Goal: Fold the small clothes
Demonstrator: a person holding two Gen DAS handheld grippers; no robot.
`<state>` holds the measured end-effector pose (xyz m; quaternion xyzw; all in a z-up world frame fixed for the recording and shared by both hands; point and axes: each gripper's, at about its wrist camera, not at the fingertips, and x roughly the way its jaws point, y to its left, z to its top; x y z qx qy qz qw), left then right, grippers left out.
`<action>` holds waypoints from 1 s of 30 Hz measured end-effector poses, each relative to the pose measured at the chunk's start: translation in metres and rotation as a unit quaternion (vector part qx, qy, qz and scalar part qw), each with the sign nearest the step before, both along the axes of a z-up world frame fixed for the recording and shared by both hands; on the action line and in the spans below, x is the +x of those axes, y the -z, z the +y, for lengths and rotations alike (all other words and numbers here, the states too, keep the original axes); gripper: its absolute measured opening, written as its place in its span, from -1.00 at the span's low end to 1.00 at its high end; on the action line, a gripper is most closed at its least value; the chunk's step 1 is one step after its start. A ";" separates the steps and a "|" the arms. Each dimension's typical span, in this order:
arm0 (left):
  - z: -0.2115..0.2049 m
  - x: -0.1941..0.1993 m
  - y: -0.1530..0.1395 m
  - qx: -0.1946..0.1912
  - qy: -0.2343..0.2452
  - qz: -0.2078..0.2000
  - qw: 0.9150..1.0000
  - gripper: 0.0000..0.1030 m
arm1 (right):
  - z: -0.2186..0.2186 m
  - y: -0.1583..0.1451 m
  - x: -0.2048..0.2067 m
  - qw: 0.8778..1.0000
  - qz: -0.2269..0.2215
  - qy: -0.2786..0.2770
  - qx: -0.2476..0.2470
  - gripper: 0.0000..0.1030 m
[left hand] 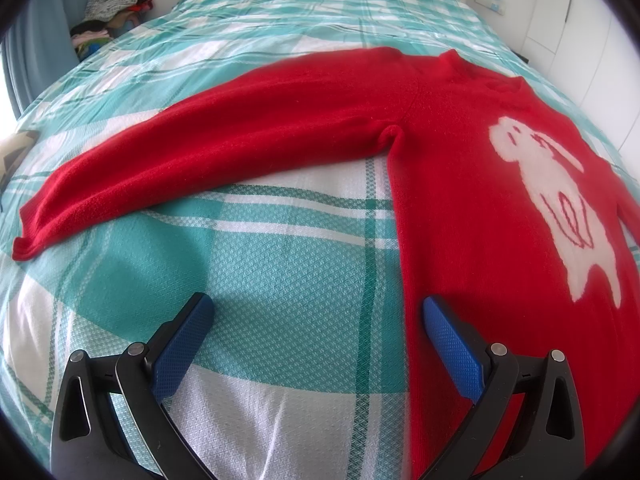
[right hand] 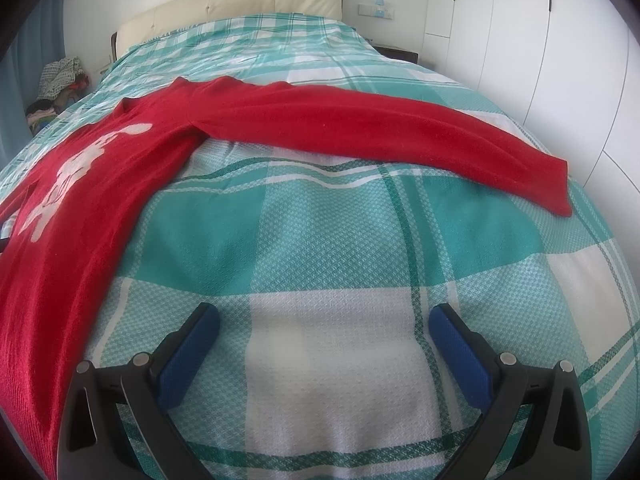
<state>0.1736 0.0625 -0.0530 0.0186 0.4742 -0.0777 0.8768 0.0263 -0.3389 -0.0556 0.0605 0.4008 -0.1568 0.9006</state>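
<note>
A red sweater lies flat on a bed covered in a teal-and-white plaid sheet. A white rabbit shows on its chest.

In the left wrist view the sweater body fills the 3 o'clock side, and one sleeve stretches out flat toward 9 o'clock, its cuff near the frame's edge. The left gripper hangs above the bed with its blue-padded fingers spread wide, holding nothing. Its right-hand finger sits over the sweater's side edge at 5 o'clock; the other is over bare sheet at 7 o'clock.

In the right wrist view the sweater runs down the 9 o'clock side, and its other sleeve reaches across toward 3 o'clock. The right gripper is also wide open and empty, both fingers over bare sheet, apart from the sweater.

A pile of clothes sits beside the bed at 11 o'clock. A cream headboard stands at 12 o'clock, with white wardrobe doors at 2 o'clock.
</note>
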 end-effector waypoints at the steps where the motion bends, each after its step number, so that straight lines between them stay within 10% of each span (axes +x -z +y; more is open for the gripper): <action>1: 0.000 0.000 0.000 0.000 0.000 0.000 1.000 0.99 | 0.000 0.000 0.000 1.000 0.000 0.000 0.000 1.00; 30: 0.000 0.000 0.000 0.000 0.000 0.000 1.000 0.99 | -0.001 0.000 0.000 1.000 -0.002 0.000 0.003 1.00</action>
